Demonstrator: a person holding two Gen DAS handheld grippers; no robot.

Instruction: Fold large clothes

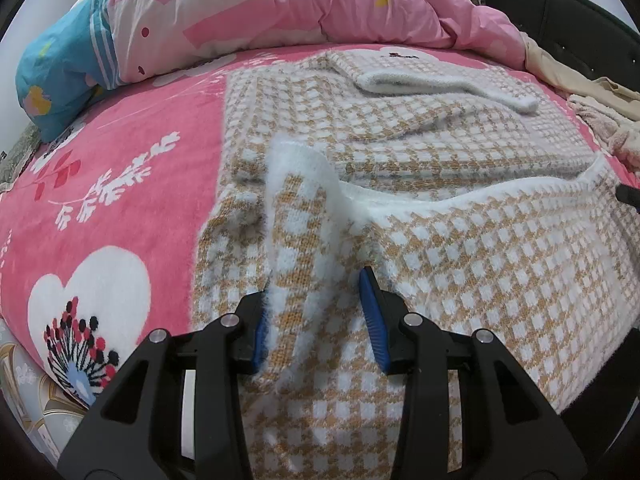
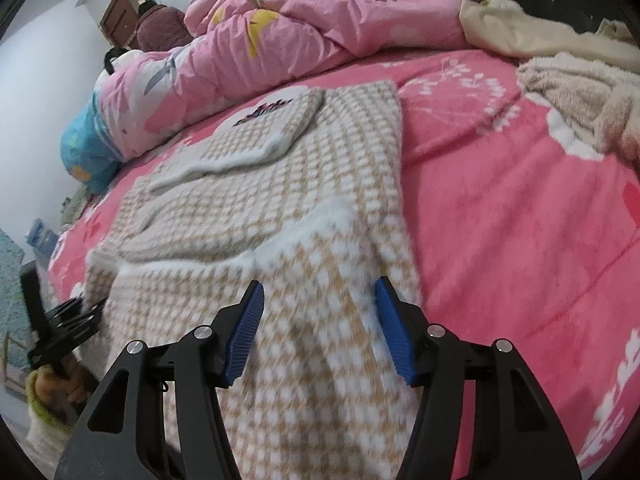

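Both grippers, left and right, stood wide apart astride the sweater's near hem, its length running away toward the quilt.

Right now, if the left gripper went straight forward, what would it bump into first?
The left gripper already has the checked sweater between its open fingers; straight on, it would probably meet the sweater's white-edged raised fold first.

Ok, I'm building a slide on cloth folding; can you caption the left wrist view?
Open left gripper straddling the white hem of a tan-and-white checked sweater spread on a pink bedspread.
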